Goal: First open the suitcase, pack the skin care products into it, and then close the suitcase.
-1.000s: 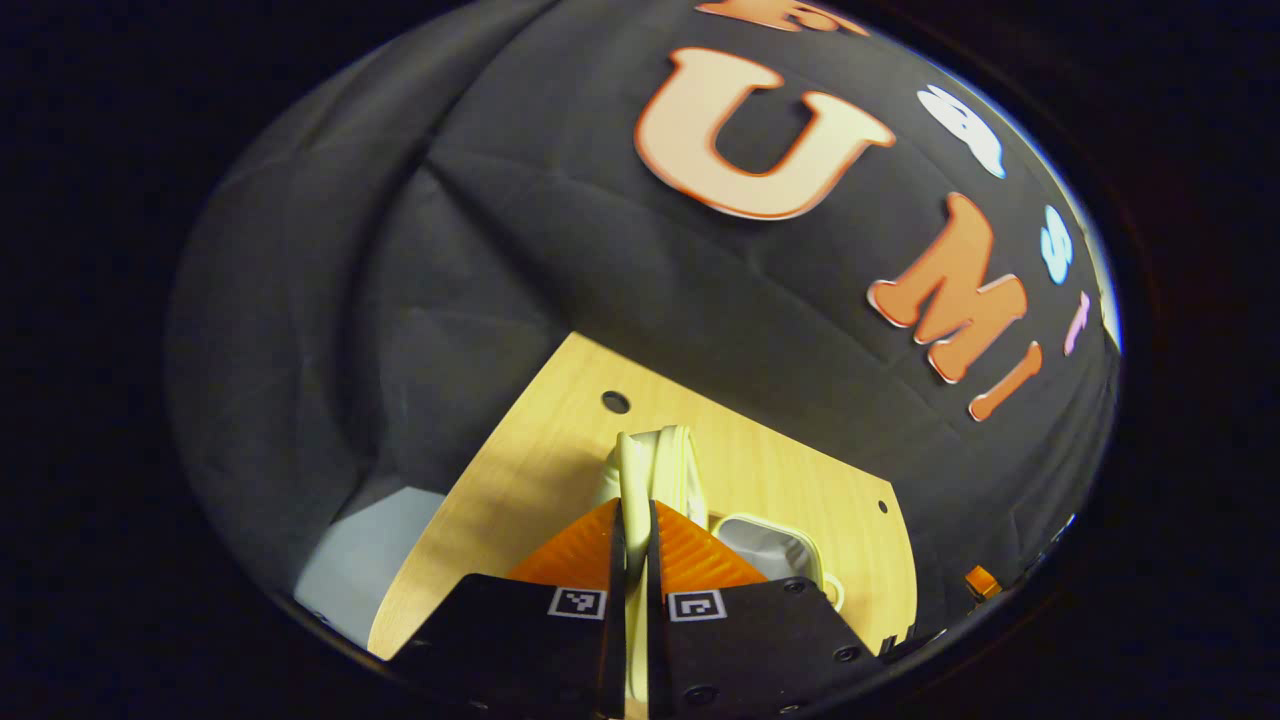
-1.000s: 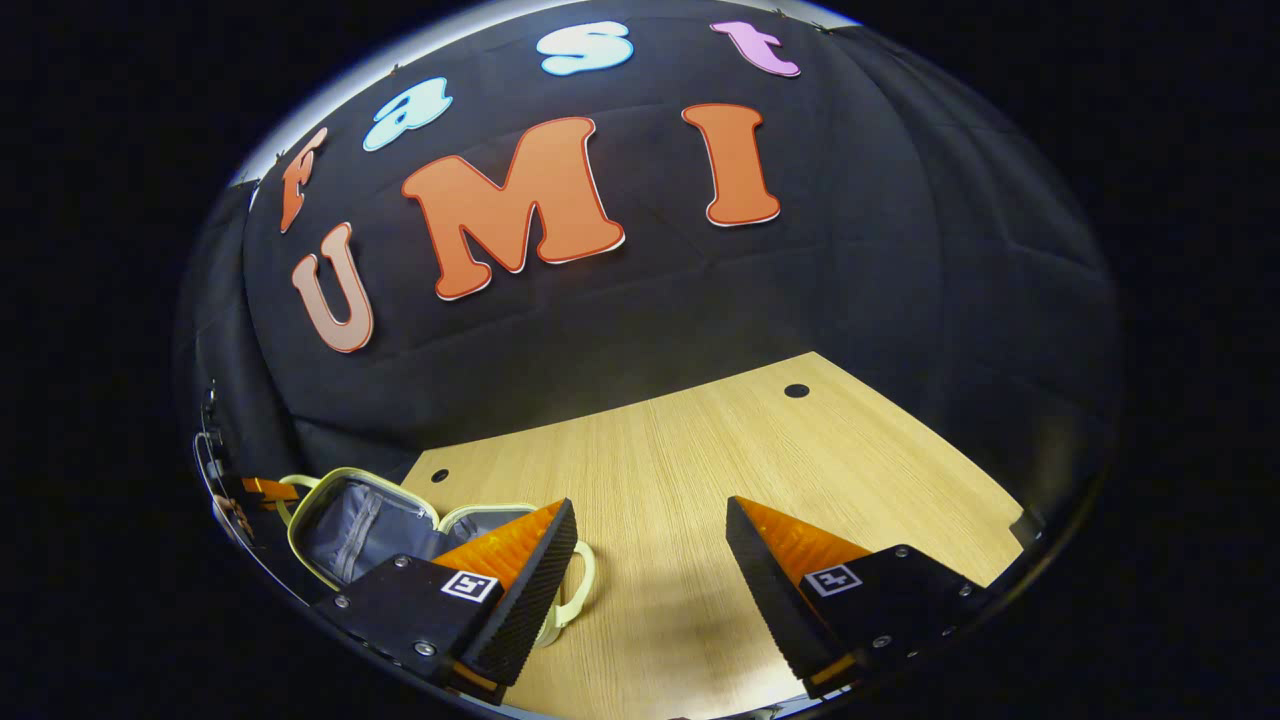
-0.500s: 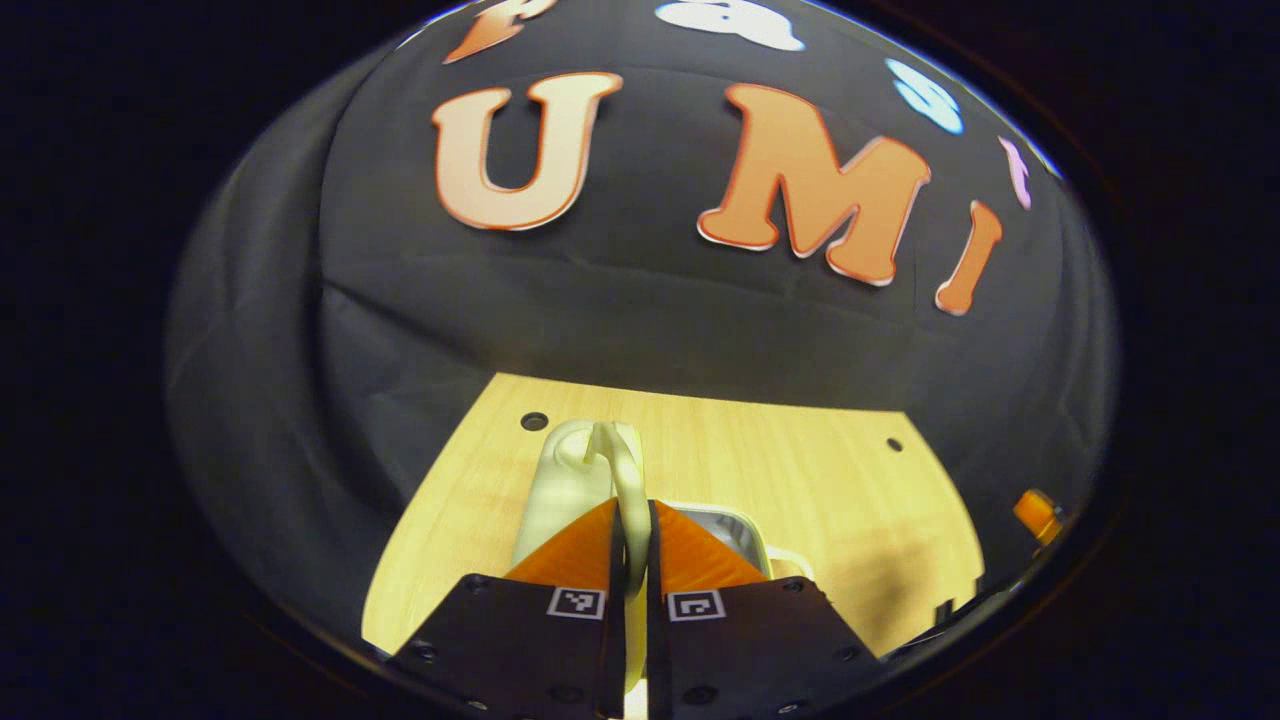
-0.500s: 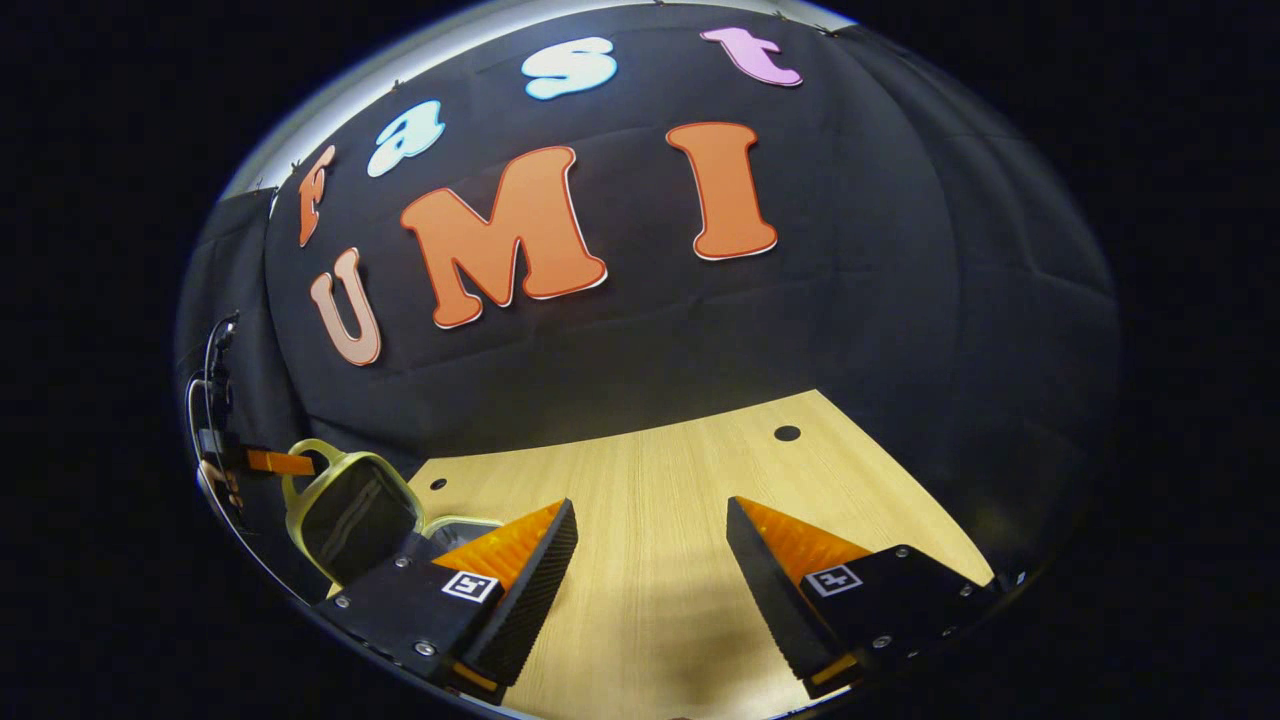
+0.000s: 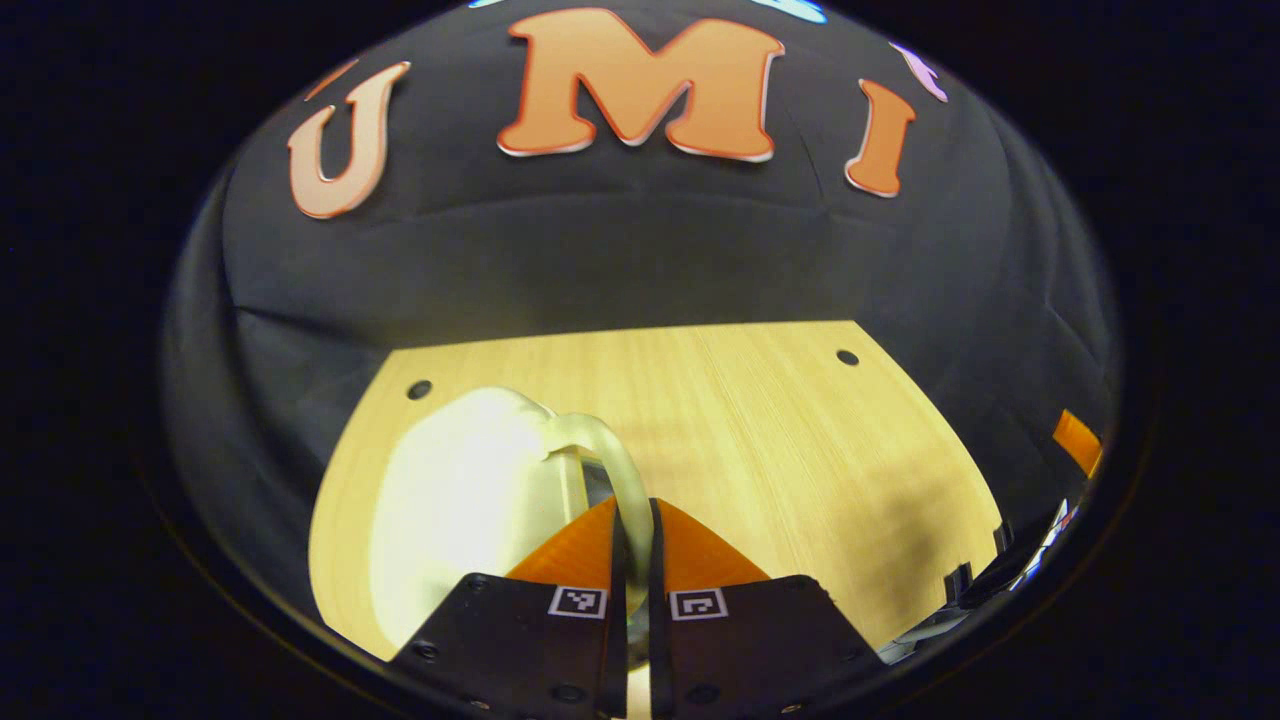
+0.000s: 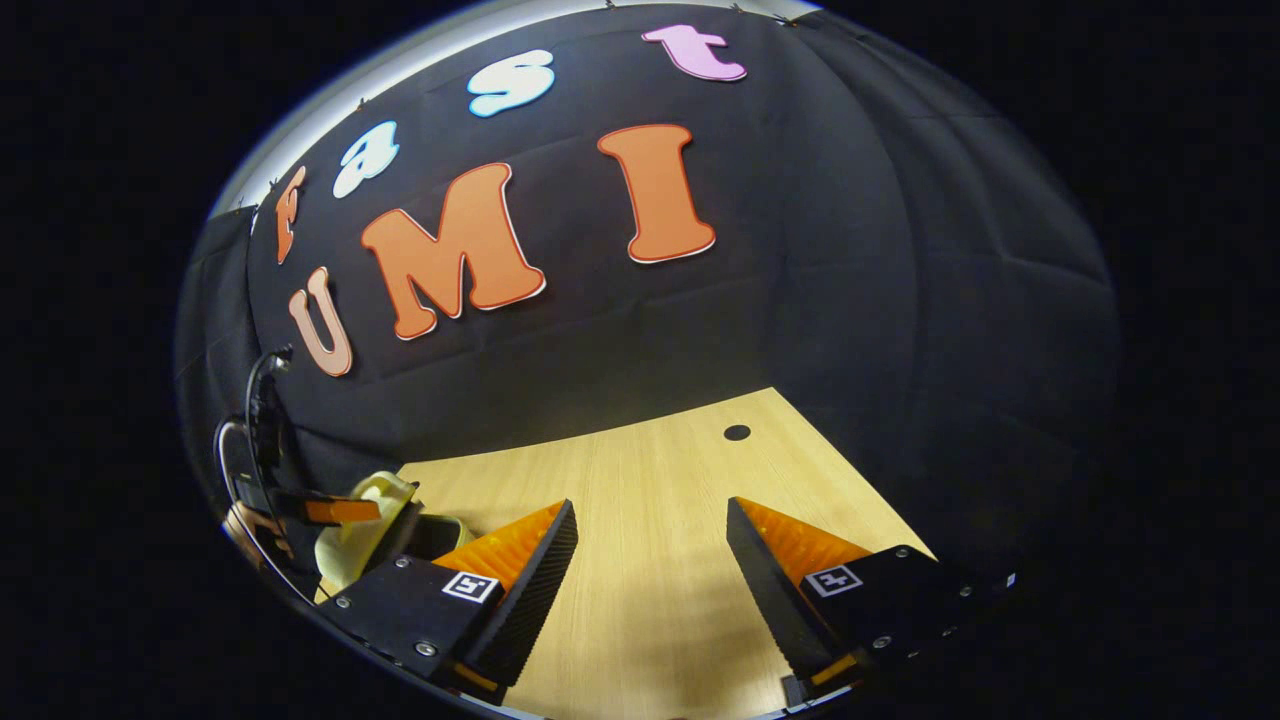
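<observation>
Mostly pale cream suitcase (image 5: 460, 490), curved handle (image 5: 610, 470)

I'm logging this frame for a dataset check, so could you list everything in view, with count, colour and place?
suitcase: one, pale cream, on the near left part of the table; its lid is lowered toward the base.
suitcase handle: one, pale cream loop, pinched between the left gripper's fingers.
table: one, light wood with small dark holes near its far corners, in front of the booth wall.
booth wall: one, black cloth, behind the table.
left gripper: one, shut on the suitcase handle, over the suitcase.
right gripper: one, open, over bare table to the right of the suitcase.
</observation>
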The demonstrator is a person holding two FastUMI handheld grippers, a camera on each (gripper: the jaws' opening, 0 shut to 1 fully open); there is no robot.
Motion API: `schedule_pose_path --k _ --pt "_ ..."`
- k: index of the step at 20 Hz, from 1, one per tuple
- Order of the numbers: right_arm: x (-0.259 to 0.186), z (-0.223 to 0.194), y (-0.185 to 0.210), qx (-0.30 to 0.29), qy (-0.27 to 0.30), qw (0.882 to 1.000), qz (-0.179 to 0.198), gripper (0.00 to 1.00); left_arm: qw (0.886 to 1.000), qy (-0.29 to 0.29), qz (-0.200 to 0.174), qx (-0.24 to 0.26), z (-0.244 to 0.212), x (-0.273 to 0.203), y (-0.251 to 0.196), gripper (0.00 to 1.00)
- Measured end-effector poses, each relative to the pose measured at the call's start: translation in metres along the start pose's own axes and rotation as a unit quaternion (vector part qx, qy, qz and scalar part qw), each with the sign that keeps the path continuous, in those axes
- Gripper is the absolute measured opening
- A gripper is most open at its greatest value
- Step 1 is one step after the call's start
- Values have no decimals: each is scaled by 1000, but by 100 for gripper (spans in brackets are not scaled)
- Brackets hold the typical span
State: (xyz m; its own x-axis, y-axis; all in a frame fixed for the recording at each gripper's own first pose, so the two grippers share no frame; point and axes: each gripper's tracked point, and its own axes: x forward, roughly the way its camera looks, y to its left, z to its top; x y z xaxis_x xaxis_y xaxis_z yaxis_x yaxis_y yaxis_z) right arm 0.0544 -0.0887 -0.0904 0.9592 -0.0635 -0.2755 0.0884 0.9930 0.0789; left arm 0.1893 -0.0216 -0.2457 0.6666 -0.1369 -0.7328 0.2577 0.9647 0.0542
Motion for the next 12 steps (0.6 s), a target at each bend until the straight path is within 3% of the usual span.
schedule_pose_path --k 6,12 --pt "1 -6 -22 -5 9 1000 -10 96 997 68 -9 39 -52 49 -21 9" --pt "1 -8 -20 -21 17 1000 3 96 994 64 7 85 -63 70 -18 9"
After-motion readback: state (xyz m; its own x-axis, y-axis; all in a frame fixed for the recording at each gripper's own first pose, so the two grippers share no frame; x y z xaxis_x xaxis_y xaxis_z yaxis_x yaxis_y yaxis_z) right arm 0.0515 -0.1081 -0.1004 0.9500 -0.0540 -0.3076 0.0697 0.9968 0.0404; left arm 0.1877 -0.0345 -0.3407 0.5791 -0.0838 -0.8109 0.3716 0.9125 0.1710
